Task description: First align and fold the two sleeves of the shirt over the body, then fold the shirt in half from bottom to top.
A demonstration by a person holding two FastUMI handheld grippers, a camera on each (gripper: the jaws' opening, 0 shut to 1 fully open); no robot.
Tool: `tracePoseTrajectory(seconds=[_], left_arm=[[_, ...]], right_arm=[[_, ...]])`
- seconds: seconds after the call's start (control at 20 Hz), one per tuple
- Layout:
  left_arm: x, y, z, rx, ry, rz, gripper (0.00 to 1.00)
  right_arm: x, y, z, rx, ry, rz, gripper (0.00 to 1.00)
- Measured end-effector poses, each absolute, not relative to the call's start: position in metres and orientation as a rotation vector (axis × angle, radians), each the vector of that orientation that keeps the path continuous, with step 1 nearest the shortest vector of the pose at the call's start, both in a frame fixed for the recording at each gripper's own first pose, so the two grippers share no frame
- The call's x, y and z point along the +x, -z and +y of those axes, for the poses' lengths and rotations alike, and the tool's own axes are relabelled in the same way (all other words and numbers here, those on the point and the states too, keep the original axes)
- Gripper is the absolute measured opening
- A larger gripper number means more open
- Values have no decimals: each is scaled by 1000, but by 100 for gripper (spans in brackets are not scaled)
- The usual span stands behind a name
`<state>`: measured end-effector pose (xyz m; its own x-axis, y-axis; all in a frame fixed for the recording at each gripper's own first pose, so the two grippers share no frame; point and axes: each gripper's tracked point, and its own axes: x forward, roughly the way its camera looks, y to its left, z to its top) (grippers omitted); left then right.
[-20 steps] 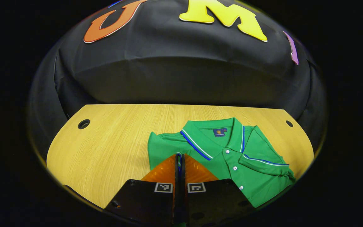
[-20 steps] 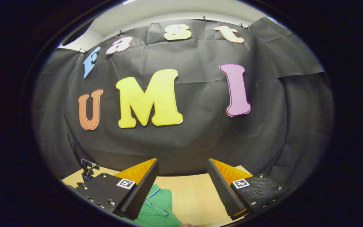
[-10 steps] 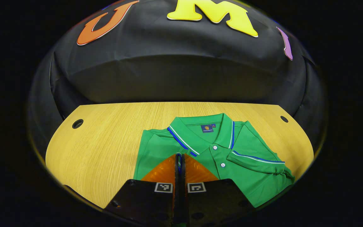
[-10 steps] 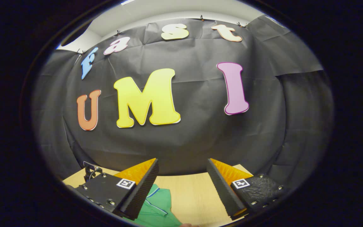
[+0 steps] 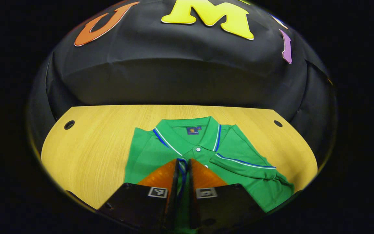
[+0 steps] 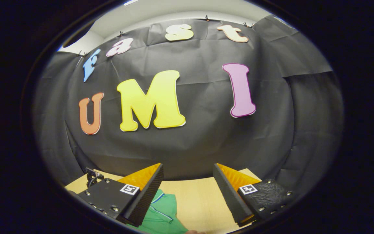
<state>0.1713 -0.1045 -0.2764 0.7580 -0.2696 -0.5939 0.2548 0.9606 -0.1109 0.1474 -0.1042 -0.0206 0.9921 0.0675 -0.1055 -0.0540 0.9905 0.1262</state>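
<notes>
A green polo shirt (image 5: 206, 146) with blue and white trim lies collar-away on the wooden table (image 5: 93, 146) in the left gripper view. One sleeve (image 5: 245, 164) is folded across its body on the right. My left gripper (image 5: 182, 161) hovers low over the shirt's chest, shut on the other sleeve, whose blue-edged cuff shows between the fingers. In the right gripper view, my right gripper (image 6: 188, 174) stands open above the table and faces the booth wall, holding nothing. A corner of the shirt (image 6: 162, 214) shows below its left finger.
Two round cable holes (image 5: 69, 124) (image 5: 278, 123) sit near the table's far corners. Bare wood stretches to the left of the shirt. A small black clamp-like device (image 6: 91, 177) stands at the table's edge in the right gripper view.
My left gripper has moved rightward over the shirt's body with the sleeve, so the shirt sits more central in its view. More fabric now shows between its fingers. The right gripper barely moved.
</notes>
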Motion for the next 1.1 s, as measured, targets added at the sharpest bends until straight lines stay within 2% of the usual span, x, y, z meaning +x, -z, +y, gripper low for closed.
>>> tracePoseTrajectory(seconds=[0.05,0.15,0.4,0.65,0.7,0.85,0.9,1.1], left_arm=[[172,276,-105,-22,277,641,53],[175,274,-104,2,270,609,100],[172,258,-101,1,262,572,100],[156,213,-83,-18,238,479,100],[148,206,-81,-29,243,470,100],[116,186,-67,-31,246,447,100],[102,183,-64,-33,254,447,100],[46,184,-50,-22,249,459,98]], right_arm=[[147,20,-104,119,-61,110,96],[145,20,-105,112,-59,109,96],[141,27,-108,126,-53,121,96],[126,47,-103,98,-68,162,96],[121,52,-103,94,-73,171,99],[101,70,-99,74,-91,218,100],[92,79,-98,65,-99,239,96],[53,118,-89,23,-140,340,96]])
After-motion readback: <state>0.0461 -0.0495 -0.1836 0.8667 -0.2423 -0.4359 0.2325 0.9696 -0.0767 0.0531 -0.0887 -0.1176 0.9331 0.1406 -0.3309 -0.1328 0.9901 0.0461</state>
